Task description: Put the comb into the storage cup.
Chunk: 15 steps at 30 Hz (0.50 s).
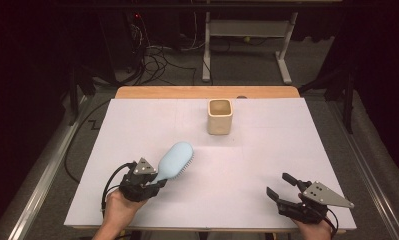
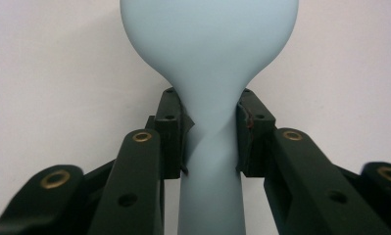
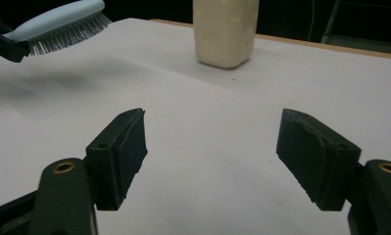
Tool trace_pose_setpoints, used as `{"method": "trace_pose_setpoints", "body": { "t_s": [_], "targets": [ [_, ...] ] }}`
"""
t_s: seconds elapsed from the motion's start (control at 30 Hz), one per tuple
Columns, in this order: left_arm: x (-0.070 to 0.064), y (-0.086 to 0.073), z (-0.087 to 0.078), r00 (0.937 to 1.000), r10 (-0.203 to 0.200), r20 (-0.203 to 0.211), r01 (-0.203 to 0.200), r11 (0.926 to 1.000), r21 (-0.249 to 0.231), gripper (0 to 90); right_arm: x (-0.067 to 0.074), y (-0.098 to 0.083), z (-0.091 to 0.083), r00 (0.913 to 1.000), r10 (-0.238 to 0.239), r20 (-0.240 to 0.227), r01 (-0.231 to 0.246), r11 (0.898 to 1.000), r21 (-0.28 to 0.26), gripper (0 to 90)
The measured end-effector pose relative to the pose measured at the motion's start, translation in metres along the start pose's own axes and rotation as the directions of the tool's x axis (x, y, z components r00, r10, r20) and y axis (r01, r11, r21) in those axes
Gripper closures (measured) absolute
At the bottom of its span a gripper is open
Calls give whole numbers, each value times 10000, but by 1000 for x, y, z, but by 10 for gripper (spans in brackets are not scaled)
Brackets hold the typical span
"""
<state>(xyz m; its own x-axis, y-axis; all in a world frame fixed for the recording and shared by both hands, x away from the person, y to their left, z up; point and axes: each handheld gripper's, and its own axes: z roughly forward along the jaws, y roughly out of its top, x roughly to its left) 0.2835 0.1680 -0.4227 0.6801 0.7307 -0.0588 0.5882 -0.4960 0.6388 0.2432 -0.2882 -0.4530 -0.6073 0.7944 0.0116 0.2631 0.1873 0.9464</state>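
A pale blue hairbrush (image 1: 175, 160) is held off the table at the near left, bristles facing right and down. My left gripper (image 1: 154, 181) is shut on its handle, just below the head; the left gripper view shows both pads pressed on the narrow neck (image 2: 210, 132). The brush (image 3: 61, 24) also appears raised at the upper left of the right gripper view. A cream square cup (image 1: 220, 116) stands upright toward the back middle, seen too as the cup (image 3: 226, 30). My right gripper (image 1: 280, 185) rests open near the front right edge, nothing between its jaws.
White paper (image 1: 267, 150) covers the wooden table (image 1: 187, 92), whose back edge shows bare wood. Beyond the table lie floor cables (image 1: 159, 57) and a white desk frame (image 1: 247, 30). Bare white surface lies between the grippers and the cup.
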Motion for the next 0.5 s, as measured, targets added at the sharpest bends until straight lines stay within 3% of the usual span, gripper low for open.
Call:
{"method": "trace_pose_setpoints", "body": {
  "t_s": [0.23,0.5],
  "targets": [
    [-8,2,-2,9998,107,193,-98,9988,-481,690,15,9,18,9997,9,-228,-15,9997,-225,209],
    [-18,5,2,9987,302,408,-279,9980,-572,690,33,18,39,9934,166,-1131,-187,9997,-178,203]
  ]
}}
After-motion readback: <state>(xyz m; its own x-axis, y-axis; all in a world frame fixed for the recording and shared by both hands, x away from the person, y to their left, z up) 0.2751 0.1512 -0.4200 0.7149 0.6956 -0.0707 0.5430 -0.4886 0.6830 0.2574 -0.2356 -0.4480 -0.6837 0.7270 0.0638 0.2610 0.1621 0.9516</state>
